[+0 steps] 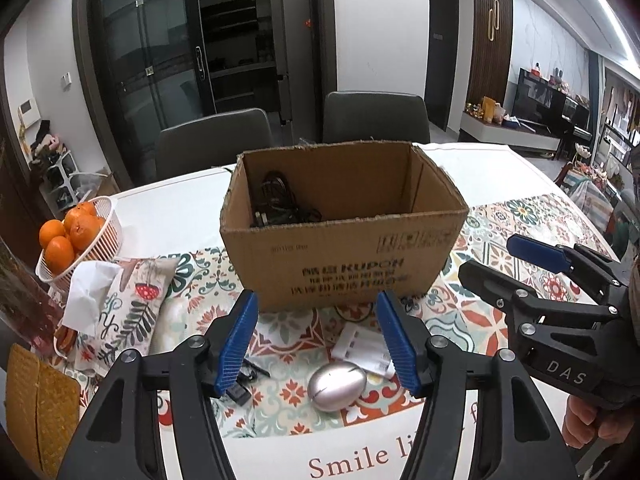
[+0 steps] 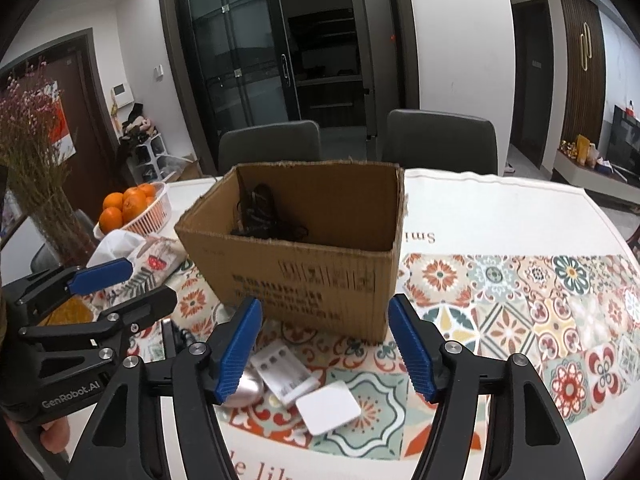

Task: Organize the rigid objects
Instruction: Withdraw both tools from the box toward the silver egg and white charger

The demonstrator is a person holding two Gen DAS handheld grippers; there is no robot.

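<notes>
An open cardboard box (image 1: pixel 344 264) stands on the patterned tablecloth, with dark cables (image 1: pixel 280 204) inside at its left; it also shows in the right wrist view (image 2: pixel 304 276). In front of it lie a silver egg-shaped mouse (image 1: pixel 337 386), a white battery charger (image 1: pixel 358 342) and a small black item (image 1: pixel 244 384). My left gripper (image 1: pixel 318 344) is open and empty above the mouse. My right gripper (image 2: pixel 324 350) is open and empty above the charger (image 2: pixel 284 374) and a white square block (image 2: pixel 328 407). The mouse (image 2: pixel 246 390) is partly hidden behind the right gripper's left finger.
A white basket of oranges (image 1: pixel 76 236) and a patterned tissue pouch (image 1: pixel 120 312) sit at the left. A vase of dried flowers (image 2: pixel 36 160) stands at the far left. Two grey chairs (image 1: pixel 372 118) stand behind the table. A woven mat (image 1: pixel 36 404) lies at the near left.
</notes>
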